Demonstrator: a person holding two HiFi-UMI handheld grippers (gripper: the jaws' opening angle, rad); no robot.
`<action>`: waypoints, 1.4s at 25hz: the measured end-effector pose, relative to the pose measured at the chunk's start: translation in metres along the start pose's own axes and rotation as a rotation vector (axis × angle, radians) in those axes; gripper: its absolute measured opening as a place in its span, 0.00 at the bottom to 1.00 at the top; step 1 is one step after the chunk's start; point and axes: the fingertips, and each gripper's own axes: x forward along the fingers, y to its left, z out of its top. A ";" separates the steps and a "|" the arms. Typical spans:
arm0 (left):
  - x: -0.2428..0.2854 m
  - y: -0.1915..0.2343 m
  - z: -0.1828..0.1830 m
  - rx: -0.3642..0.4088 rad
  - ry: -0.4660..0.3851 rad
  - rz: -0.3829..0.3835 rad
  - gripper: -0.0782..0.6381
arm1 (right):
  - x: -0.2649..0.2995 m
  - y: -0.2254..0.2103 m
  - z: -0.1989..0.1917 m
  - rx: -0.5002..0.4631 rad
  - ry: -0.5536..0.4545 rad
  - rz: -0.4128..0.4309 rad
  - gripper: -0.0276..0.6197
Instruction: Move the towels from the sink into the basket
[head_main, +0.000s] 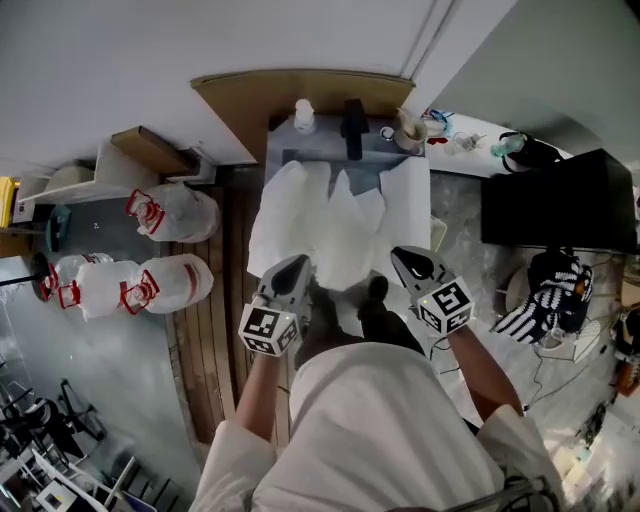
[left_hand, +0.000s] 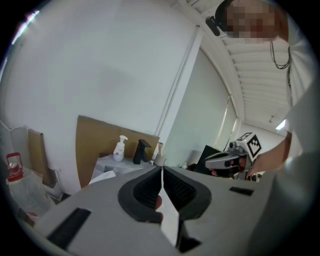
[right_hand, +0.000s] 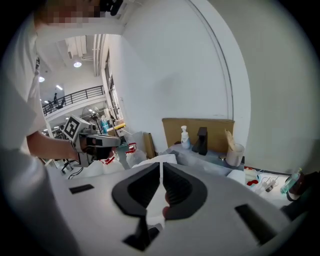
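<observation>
Towel (head_main: 335, 225) held spread between both grippers, draped across the front of the sink (head_main: 278, 140). The left gripper (head_main: 293, 268) and right gripper (head_main: 407, 260) are each closed on a near edge, with white cloth pinched between the jaws. Gripping at two points probably keeps the sheet open and untangled for carrying. No basket can be made out.

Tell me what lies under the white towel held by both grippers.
The towel spreads over the sink, hiding its basin. Only the back ledge shows, with a soap bottle and black faucet. Other towels cannot be seen.
</observation>
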 end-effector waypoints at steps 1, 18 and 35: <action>0.001 0.002 -0.004 -0.001 0.006 0.000 0.13 | 0.005 0.002 -0.004 -0.001 0.009 0.008 0.07; 0.013 0.017 -0.082 -0.025 0.115 -0.025 0.13 | 0.085 0.026 -0.095 0.030 0.222 0.102 0.20; 0.024 0.025 -0.134 -0.056 0.200 -0.089 0.13 | 0.151 0.048 -0.188 -0.040 0.529 0.138 0.58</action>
